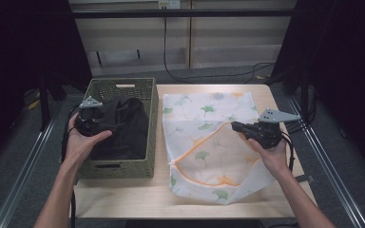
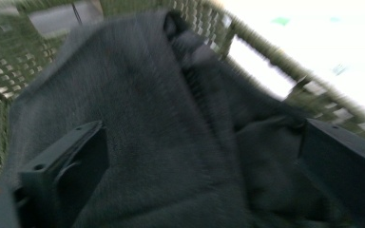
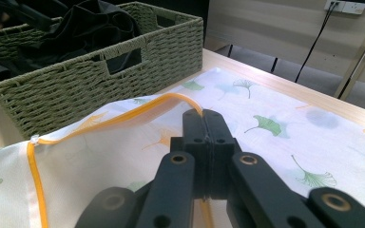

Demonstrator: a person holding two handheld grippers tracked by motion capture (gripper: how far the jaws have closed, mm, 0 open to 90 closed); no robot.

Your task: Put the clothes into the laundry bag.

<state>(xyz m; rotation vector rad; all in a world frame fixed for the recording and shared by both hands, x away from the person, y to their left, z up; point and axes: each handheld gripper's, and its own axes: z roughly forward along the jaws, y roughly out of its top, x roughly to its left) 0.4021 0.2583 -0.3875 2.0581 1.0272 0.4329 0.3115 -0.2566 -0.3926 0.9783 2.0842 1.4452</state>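
Between spread left gripper (image 2: 195, 156) jaws: black cloth (image 2: 138, 118), in basket (image 2: 9, 61).

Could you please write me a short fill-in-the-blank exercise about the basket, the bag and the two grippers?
1. The dark cloth lies inside the green woven ____.
2. The right gripper is shut on the bag's ____ -coloured edge.
3. The bag is printed with green and orange ____.
4. The left gripper's jaws stand ____ over the cloth.

Missing words: basket; orange; leaves; open
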